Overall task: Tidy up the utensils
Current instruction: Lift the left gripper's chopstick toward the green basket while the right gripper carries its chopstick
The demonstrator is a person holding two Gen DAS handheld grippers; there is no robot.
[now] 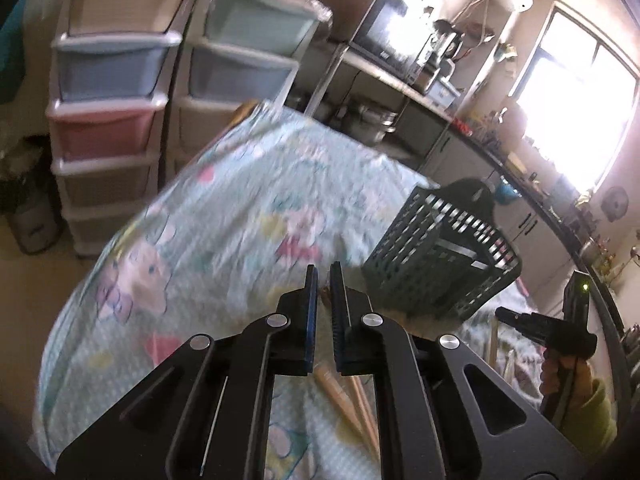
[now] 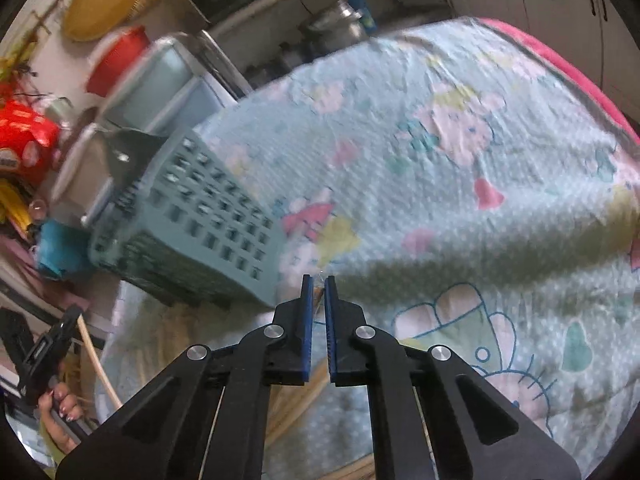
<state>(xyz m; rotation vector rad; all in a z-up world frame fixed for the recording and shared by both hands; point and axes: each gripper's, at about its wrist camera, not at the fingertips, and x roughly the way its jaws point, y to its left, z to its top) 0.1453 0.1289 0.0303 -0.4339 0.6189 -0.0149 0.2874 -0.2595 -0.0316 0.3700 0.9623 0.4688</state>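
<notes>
The left gripper (image 1: 324, 270) has its jaws drawn narrow around the wooden chopsticks (image 1: 344, 394), which slant beneath it over the patterned cloth (image 1: 224, 216). The right gripper (image 2: 319, 280) is likewise pinched nearly closed, on what looks like a thin wooden stick (image 2: 316, 384), though blur leaves that uncertain. The slotted green basket (image 1: 440, 256) lies tipped on the cloth, just beyond and right of the left gripper, with pastel drawer units (image 1: 108, 92) farther left.

A basket (image 1: 440, 256) stands on the covered table (image 1: 224, 208), drawer towers (image 1: 112, 92) behind it
</notes>
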